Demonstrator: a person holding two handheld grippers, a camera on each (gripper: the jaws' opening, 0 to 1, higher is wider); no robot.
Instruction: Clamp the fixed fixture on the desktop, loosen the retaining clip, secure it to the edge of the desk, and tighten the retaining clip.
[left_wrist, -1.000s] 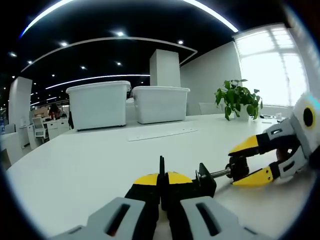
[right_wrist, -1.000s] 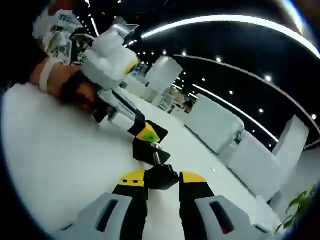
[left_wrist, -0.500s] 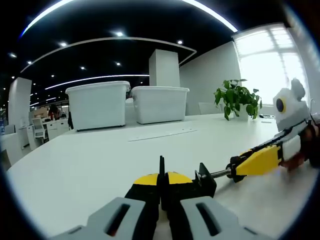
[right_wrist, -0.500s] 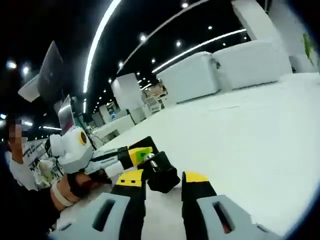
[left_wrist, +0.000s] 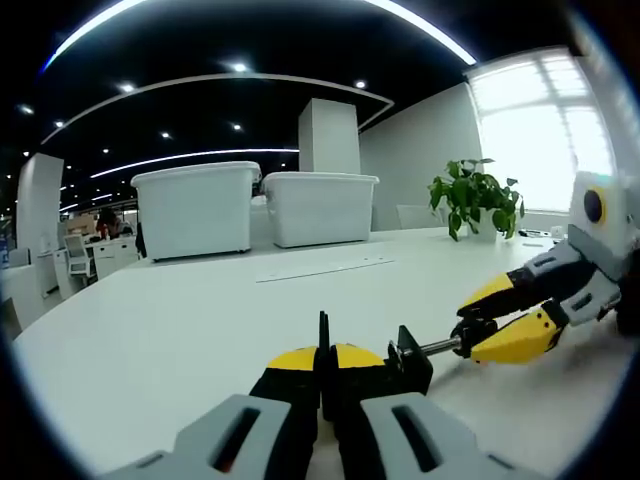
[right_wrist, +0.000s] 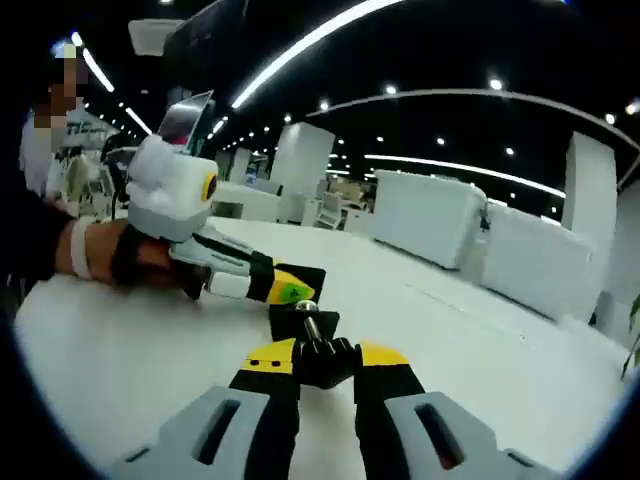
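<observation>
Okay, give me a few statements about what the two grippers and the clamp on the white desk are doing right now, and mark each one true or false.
1. The left gripper is shut on the black clamp body. True.
2. The right gripper has its jaws around the clamp's black screw knob. True.
3. The clamp is already fixed over the edge of the desk. False: it sits on the desk surface, held between the two grippers.
4. Two white storage bins stand at the far side of the desk in the left gripper view. True.
5. The potted plant stands between the two bins. False: it stands apart, to their right, near the window.
</observation>
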